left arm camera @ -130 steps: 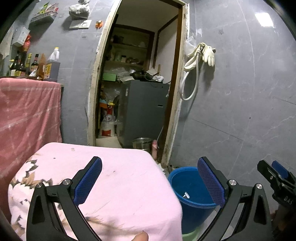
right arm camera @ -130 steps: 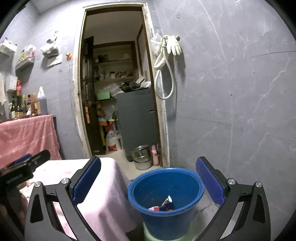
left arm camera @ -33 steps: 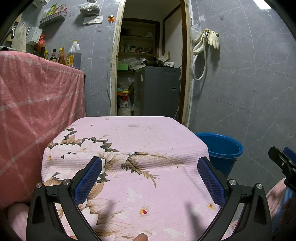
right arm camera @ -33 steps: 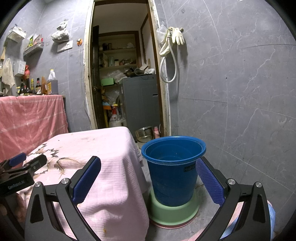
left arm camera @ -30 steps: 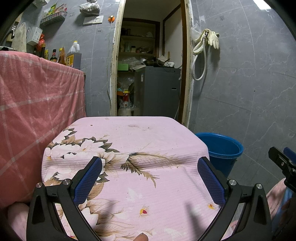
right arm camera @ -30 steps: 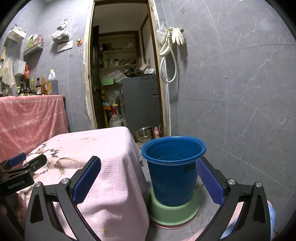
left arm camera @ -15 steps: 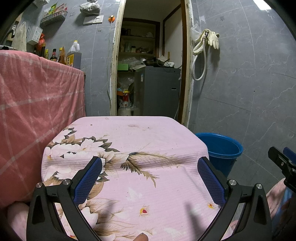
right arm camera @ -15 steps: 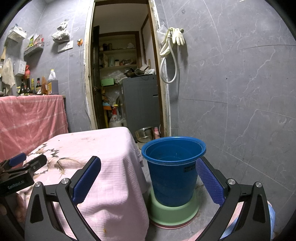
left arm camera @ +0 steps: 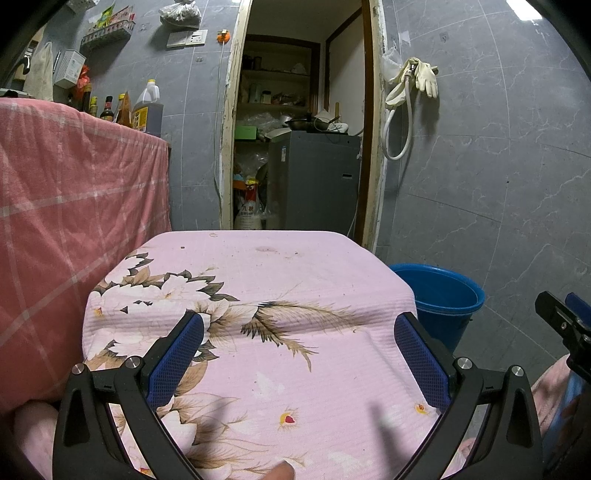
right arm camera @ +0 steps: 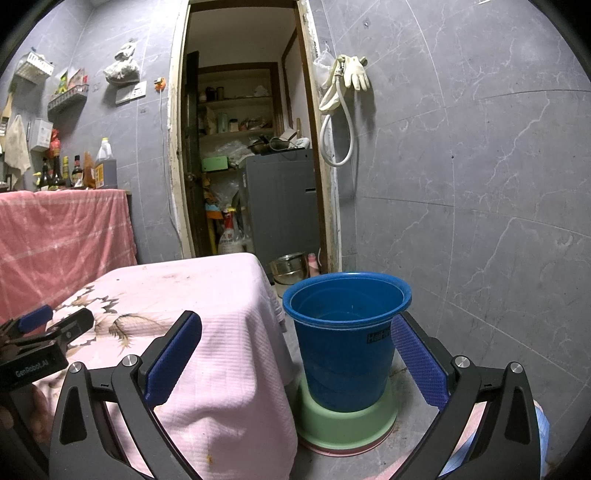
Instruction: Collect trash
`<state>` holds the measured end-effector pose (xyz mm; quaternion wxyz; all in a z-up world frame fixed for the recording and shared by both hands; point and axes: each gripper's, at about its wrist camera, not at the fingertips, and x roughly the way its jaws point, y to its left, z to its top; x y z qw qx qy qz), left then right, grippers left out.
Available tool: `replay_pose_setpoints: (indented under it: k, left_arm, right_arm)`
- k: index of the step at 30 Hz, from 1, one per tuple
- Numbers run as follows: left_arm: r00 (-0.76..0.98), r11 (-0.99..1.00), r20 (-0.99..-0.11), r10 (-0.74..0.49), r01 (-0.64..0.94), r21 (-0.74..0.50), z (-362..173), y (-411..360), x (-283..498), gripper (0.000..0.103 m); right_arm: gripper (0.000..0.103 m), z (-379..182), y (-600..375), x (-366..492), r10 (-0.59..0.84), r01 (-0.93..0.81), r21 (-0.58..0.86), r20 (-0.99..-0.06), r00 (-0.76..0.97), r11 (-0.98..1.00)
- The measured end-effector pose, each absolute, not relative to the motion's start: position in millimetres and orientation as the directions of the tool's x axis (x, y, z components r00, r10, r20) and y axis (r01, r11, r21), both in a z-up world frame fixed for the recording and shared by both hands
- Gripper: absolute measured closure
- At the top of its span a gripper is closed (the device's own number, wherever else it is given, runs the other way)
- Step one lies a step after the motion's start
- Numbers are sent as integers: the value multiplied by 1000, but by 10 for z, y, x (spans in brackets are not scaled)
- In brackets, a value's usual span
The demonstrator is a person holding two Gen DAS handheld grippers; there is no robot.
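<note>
Both grippers' jaws wide apart; nothing held

Dim indoor light, overhead glare top right on wall tiles (left arm camera: 517, 3); sharp focus, heavy fisheye warp w/ dark corners.

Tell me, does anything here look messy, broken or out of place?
Mostly small things. The pink tablecloth has brownish stains near its far edge and is rumpled across the middle. The door frame is chipped and worn. The blue bucket stands oddly on an upturned green basin. Nothing is spilled.
</note>
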<state>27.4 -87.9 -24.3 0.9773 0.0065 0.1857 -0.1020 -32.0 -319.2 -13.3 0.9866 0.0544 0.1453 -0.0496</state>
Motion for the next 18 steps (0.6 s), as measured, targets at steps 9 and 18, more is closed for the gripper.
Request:
replay_pose_setpoints:
  k: [9, 18]
  left_arm:
    - [913, 979, -356, -199, 201, -32, -251, -867, 245, 2]
    - [909, 978, -363, -203, 207, -27, -264, -875, 234, 2]
  right_arm:
    - [0, -133, -3193, -322, -82, 113, 93, -291, 953, 989]
    - [0, -135, -3187, -322, -83, 114, 93, -292, 953, 989]
